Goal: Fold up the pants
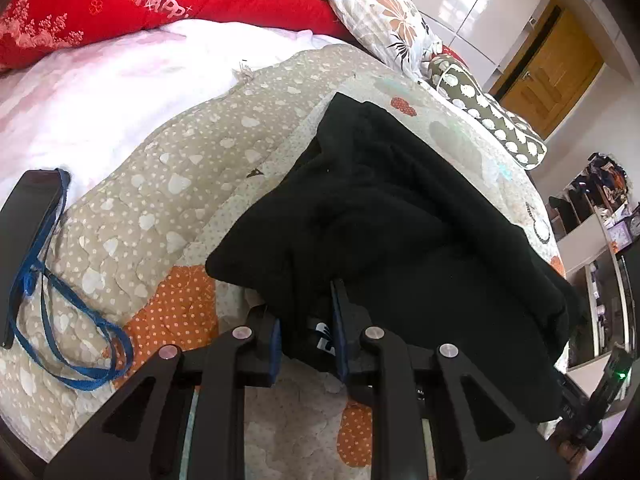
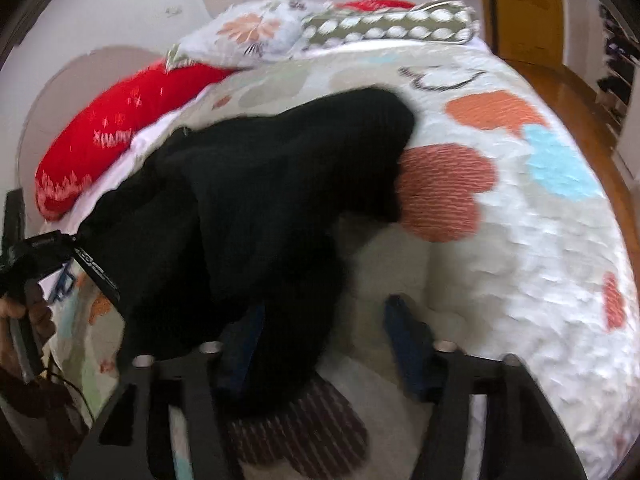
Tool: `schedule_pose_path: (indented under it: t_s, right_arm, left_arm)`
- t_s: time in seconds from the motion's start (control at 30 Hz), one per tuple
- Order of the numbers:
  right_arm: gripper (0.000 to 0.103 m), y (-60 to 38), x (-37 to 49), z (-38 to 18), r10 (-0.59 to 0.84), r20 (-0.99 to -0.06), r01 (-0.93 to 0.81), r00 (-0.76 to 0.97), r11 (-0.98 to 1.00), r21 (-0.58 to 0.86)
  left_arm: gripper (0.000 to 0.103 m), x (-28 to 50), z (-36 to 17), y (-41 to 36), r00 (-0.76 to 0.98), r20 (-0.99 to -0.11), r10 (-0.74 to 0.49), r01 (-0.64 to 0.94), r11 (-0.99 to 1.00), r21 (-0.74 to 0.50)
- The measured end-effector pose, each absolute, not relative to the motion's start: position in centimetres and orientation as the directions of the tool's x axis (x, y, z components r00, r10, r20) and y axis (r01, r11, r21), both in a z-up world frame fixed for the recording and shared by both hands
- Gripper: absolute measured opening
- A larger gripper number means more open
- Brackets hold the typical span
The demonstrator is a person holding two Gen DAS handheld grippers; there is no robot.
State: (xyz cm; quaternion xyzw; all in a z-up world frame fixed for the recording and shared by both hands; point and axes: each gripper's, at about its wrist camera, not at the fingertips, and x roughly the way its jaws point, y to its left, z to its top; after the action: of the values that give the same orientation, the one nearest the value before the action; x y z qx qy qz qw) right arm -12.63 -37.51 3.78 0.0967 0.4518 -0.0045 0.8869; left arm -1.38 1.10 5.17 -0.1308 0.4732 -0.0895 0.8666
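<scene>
The black pants lie bunched on the patterned quilt. In the left wrist view my left gripper is closed on the near edge of the pants, where a white label shows between the blue pads. In the right wrist view the pants spread from centre to left. My right gripper is open; its left finger touches the pants' near edge and its right finger hangs over bare quilt. The view is blurred. The left gripper shows at the far left.
A black phone with a blue lanyard lies left on the quilt. A red pillow, a floral pillow and a spotted bolster sit at the head. A wooden door and shelves stand right.
</scene>
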Motion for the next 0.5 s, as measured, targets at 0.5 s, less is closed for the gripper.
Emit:
schedule_pose_path:
  t_s: [0.5]
  right_arm:
    - [0.033,-44.7,-25.7,8.2,-0.185,-0.81,0.289,0.557,0.957,-0.02]
  left_arm:
    - [0.018,-4.5,5.0,2.4,0.489,-0.808,-0.329,0.062,0.937,-0.343]
